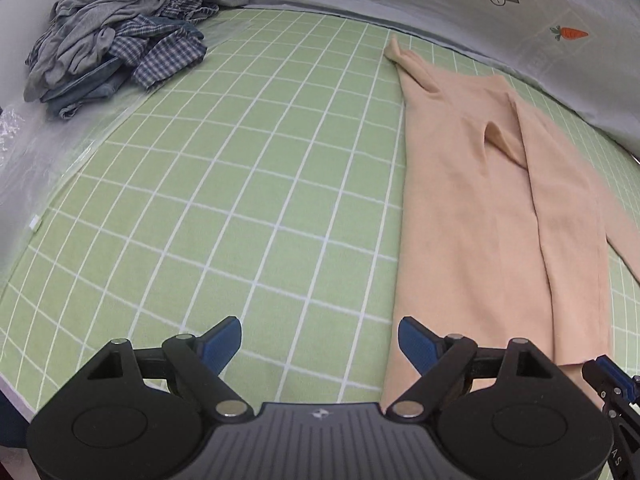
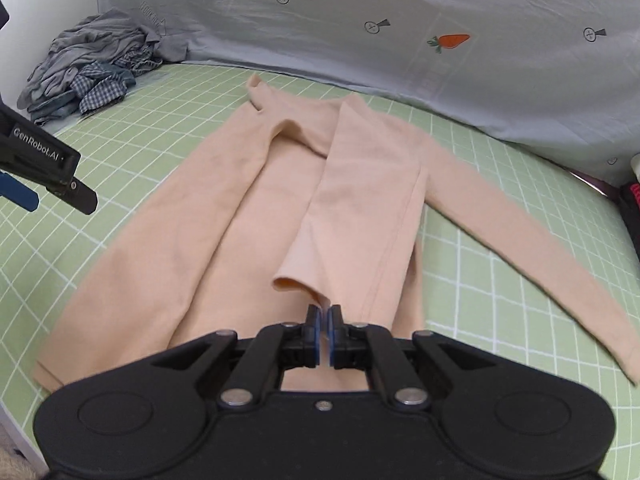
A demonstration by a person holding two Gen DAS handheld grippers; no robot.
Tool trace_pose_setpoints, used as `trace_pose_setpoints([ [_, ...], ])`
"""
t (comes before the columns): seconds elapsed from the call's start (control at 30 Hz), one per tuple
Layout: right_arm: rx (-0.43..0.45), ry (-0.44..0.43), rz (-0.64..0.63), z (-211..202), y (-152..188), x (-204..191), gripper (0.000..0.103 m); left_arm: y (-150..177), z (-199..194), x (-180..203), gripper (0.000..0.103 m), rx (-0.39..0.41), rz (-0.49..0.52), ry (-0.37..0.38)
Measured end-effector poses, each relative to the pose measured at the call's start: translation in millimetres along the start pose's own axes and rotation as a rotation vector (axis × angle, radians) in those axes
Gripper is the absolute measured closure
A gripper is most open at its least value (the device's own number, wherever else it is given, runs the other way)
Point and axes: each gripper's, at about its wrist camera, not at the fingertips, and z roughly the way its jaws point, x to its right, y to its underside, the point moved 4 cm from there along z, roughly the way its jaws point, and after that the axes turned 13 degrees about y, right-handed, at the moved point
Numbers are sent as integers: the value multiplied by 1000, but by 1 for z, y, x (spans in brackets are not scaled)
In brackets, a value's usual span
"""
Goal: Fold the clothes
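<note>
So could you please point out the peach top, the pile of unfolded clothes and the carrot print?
peach top (image 2: 248, 216), right wrist view, left front panel.
pile of unfolded clothes (image 1: 120, 36), left wrist view, middle.
carrot print (image 2: 452, 41), right wrist view, orange body.

Green grid mat (image 1: 240, 200), grey sheet (image 2: 320, 32) behind

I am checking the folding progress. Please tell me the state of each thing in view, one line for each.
Left hand-held gripper: open, empty, above the mat.
Right hand-held gripper: shut on the cuff of the folded-in sleeve.
Peach top: lying flat, one sleeve folded over the body, other sleeve spread out to the side.
Pile of clothes: crumpled, unfolded, at the far corner.
Green grid mat: spread flat.
</note>
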Motion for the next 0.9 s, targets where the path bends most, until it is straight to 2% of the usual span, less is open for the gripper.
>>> trace_pose_setpoints([
  [0.07, -21, 5, 57, -7, 8, 4, 79, 9, -1, -2, 17, -25, 16, 3],
  [0.2, -62, 71, 203, -18, 19, 21, 65, 10, -2, 1, 17, -31, 70, 18],
  [0.27, -90, 118, 268, -22, 26, 31, 43, 7, 3, 7, 17, -41, 88, 43],
  [0.3, -104, 151, 280, -24, 29, 35, 36, 7, 6, 13, 17, -51, 106, 56],
  [0.37, -122, 220, 303, -31, 39, 44, 7, 7, 11, 23, 15, -70, 142, 76],
  [0.4, -131, 254, 322, -35, 44, 50, 0, 9, 14, 31, 15, -80, 167, 81],
  [0.6, -188, 368, 423, -51, 79, 84, 0, 18, 20, 68, 11, -94, 244, 121],
  [0.9, -160, 364, 471, -25, 86, 151, 0, 31, 28, 136, 13, -27, 251, 140],
])
